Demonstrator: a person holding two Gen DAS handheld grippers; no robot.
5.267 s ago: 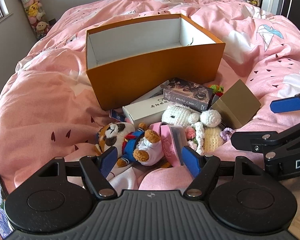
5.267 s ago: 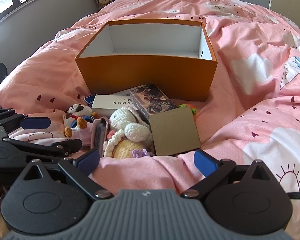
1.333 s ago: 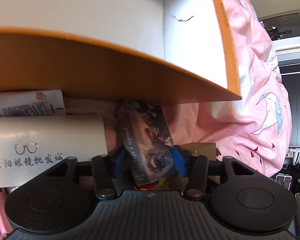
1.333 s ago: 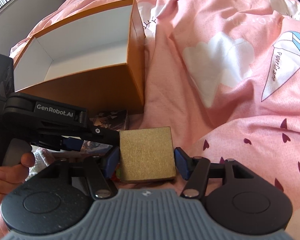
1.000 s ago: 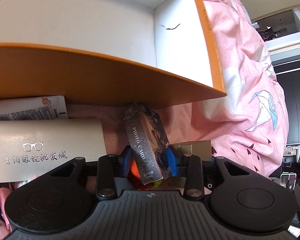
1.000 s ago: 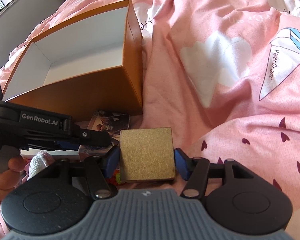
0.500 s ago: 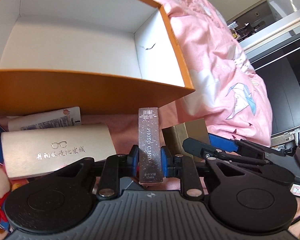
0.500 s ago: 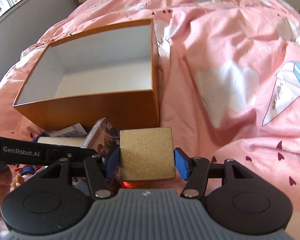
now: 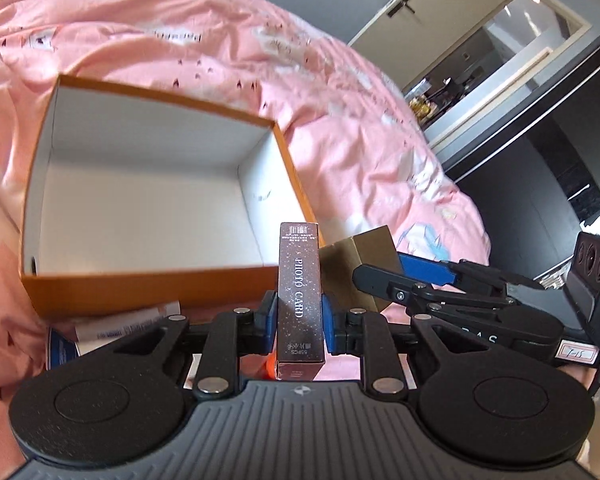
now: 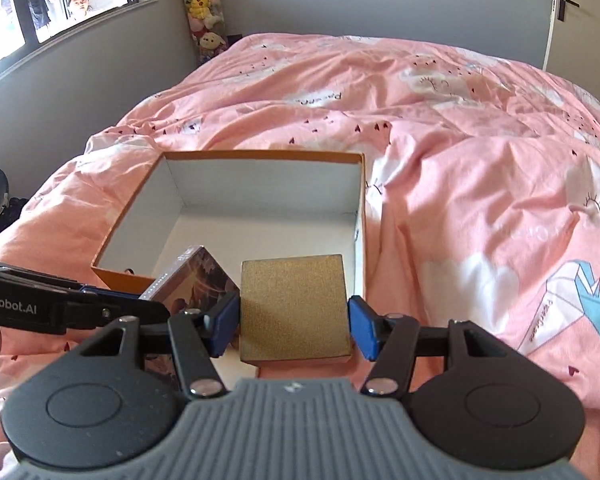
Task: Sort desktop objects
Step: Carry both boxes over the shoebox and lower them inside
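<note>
My left gripper (image 9: pixel 297 320) is shut on a dark photo card box (image 9: pixel 300 292), held upright on its edge above the bed, just in front of the open orange box (image 9: pixel 148 292). My right gripper (image 10: pixel 294 322) is shut on a gold square box (image 10: pixel 294 304), held near the orange box's (image 10: pixel 120 278) front right corner. The orange box is white inside and holds nothing. The gold box (image 9: pixel 358 254) and right gripper (image 9: pixel 424 276) show at the right of the left wrist view; the photo card box (image 10: pixel 196 280) and left gripper (image 10: pixel 112 304) show at the left of the right wrist view.
A pink duvet (image 10: pixel 480 184) covers the bed all around. A white printed packet (image 9: pixel 128 324) and a blue item (image 9: pixel 60 350) lie below the orange box's front wall. A doorway and dark wardrobe (image 9: pixel 560 152) stand off the bed's right side.
Both grippers have risen with their boxes, from low in front of the orange box to above its rim. The photo card box has turned from tilted to upright on its edge.
</note>
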